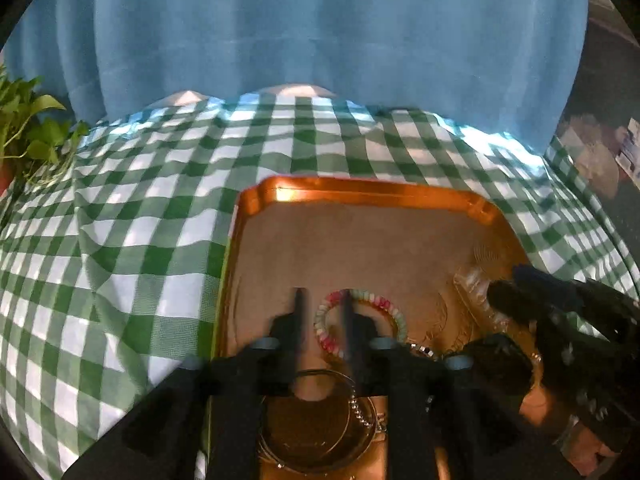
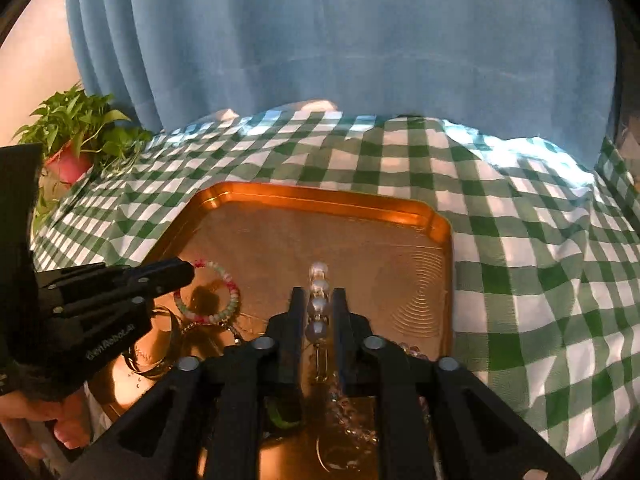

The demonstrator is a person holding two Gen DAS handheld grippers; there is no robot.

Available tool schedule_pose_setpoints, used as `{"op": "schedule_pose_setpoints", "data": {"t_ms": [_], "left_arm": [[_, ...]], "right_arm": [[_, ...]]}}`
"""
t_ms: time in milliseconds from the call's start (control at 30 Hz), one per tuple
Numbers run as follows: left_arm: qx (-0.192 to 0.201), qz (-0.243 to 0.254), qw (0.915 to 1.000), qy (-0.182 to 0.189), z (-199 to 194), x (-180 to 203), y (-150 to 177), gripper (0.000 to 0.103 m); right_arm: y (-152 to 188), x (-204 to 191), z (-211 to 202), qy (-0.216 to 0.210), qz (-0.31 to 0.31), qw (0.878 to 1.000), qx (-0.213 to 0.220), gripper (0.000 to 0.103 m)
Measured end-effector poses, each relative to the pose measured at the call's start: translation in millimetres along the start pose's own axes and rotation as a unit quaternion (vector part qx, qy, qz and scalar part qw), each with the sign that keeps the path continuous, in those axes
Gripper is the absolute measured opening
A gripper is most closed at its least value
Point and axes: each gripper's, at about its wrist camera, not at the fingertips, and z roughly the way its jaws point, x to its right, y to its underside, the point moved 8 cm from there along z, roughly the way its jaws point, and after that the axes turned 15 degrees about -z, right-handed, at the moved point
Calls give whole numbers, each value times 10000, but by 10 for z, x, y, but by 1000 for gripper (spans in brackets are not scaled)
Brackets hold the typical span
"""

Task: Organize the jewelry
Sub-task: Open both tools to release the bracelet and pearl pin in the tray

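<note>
A copper tray (image 1: 360, 191) (image 2: 320, 199) lies on the checked cloth and holds the jewelry. My left gripper (image 1: 323, 292) is open low over the tray. Its right finger lies across a pink, green and white beaded bracelet (image 1: 394, 312) (image 2: 230, 300), whose left arc sits loosely between the fingers. My right gripper (image 2: 319, 291) is open too, with a strand of clear round beads (image 2: 319, 280) lying between its fingers on the tray floor and reaching past the tips. Gold bangles (image 1: 344, 420) (image 2: 160, 360) lie below the left gripper.
A green-and-white checked tablecloth (image 1: 140, 220) (image 2: 540, 260) covers the table. Behind it hangs a blue curtain (image 1: 320, 40). A potted plant (image 2: 80, 132) stands at the far left. More clear beads (image 2: 352, 420) lie near the tray's front. A hand (image 2: 40, 420) holds the left gripper.
</note>
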Motion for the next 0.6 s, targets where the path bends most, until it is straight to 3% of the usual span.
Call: {"op": "schedule_pose_setpoints", "data": {"t_ms": [33, 67, 167, 367, 567, 600], "left_arm": [[120, -6, 9999, -16, -52, 6, -19, 77], [326, 22, 9995, -31, -123, 19, -38, 95], [647, 236, 9974, -212, -260, 71, -65, 95], [595, 338, 9970, -350, -380, 93, 16, 95], [517, -289, 9982, 102, -895, 46, 188, 95], [548, -321, 9979, 162, -1046, 64, 235, 95]], "right_arm": [[3, 15, -36, 9, 47, 10000, 65, 53], [3, 35, -73, 23, 121, 9998, 154, 60], [13, 67, -163, -13, 278, 9992, 279, 63], [68, 70, -272, 191, 229, 9991, 286, 64], [171, -56, -551, 229, 194, 9993, 211, 65], [209, -108, -648, 239, 167, 9994, 201, 71]]}}
